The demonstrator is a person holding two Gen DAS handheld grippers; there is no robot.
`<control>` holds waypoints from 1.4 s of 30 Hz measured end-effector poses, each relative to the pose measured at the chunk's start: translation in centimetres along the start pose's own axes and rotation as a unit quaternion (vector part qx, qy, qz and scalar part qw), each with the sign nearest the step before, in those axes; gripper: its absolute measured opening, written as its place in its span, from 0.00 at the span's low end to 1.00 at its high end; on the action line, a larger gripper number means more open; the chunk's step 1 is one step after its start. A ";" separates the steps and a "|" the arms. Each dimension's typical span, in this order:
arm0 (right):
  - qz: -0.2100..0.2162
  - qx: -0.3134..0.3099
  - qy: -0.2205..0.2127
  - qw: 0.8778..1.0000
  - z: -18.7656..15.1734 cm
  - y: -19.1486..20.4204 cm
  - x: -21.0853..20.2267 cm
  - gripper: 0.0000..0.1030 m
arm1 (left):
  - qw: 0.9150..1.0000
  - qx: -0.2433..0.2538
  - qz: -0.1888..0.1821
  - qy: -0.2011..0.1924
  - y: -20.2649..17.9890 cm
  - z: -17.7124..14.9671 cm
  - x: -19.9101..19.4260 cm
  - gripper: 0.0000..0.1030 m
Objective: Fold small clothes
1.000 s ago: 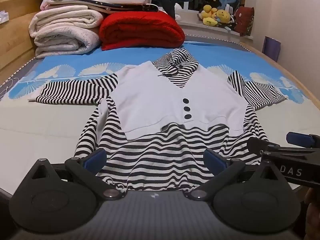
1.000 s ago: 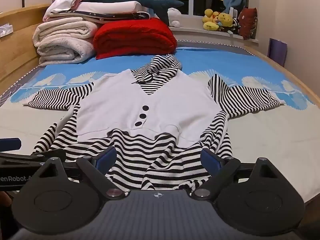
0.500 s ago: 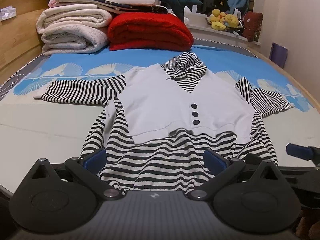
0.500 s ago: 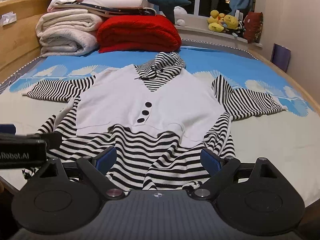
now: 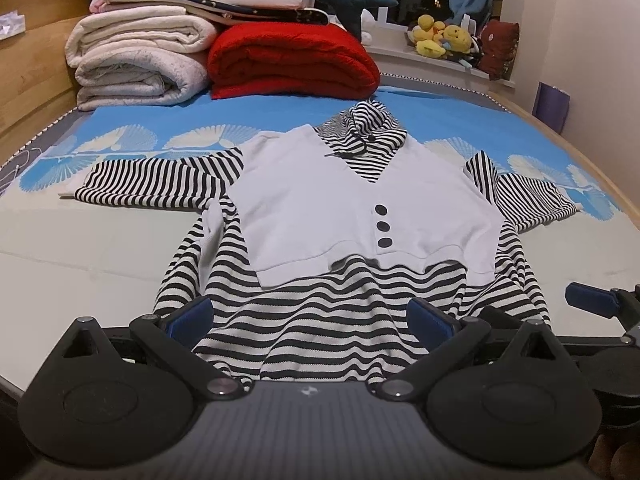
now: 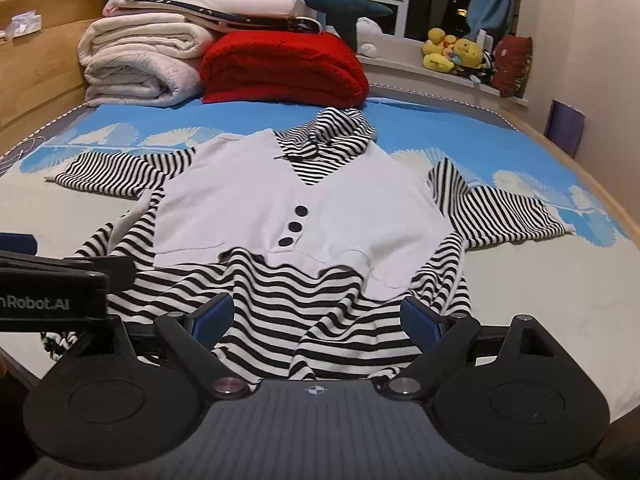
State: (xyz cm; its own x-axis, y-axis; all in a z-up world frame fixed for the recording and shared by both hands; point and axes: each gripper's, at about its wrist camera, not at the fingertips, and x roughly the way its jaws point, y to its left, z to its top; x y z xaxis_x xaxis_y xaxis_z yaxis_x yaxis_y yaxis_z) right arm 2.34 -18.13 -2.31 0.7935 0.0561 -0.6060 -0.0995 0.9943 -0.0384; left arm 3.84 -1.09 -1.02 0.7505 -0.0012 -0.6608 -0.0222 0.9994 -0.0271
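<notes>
A small black-and-white striped top with a white vest front and three dark buttons (image 5: 360, 216) (image 6: 304, 216) lies face up on the bed, sleeves spread to both sides, its hem rumpled toward me. My left gripper (image 5: 310, 318) is open just above the hem, nothing between its blue pads. My right gripper (image 6: 316, 318) is also open over the hem's right part. Each gripper shows at the edge of the other's view: the right gripper (image 5: 592, 300) and the left gripper (image 6: 52, 280).
Folded cream blankets (image 5: 140, 68) and a red blanket (image 5: 292, 64) are stacked at the head of the bed, with a plush shark on top. Wooden bed frame (image 5: 36, 52) on the left, wall and purple bag (image 5: 554, 106) on the right. Stuffed toys on the windowsill.
Both grippers have drawn back a little and risen, so the top sits slightly farther away in both views. The garment itself has not moved.
</notes>
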 end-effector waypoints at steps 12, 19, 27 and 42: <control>-0.011 0.016 0.002 1.000 0.0 -1.0 0.2 0.88 | 1.000 0.003 -0.004 0.003 -0.4 0.1 0.4 1.00; -0.011 0.027 0.012 0.999 -0.1 -1.4 0.6 0.87 | 1.000 0.011 -0.009 0.008 -1.0 0.3 0.9 1.00; -0.006 0.021 0.018 1.000 0.0 -1.3 1.0 0.80 | 1.000 0.008 -0.015 0.009 -0.8 0.6 1.2 1.00; -0.046 0.018 -0.041 0.998 6.2 -13.1 2.2 0.41 | 0.988 0.142 -0.049 -0.038 5.1 7.1 4.3 0.60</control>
State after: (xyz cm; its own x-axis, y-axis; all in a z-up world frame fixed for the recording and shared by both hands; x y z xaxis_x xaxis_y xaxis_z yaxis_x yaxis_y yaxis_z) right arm 9.07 -30.50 1.77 0.8452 -0.0295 -0.5336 -0.0039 0.9981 -0.0613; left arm 11.67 4.27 1.36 0.7871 -0.1067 -0.6076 0.2313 0.9641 0.1304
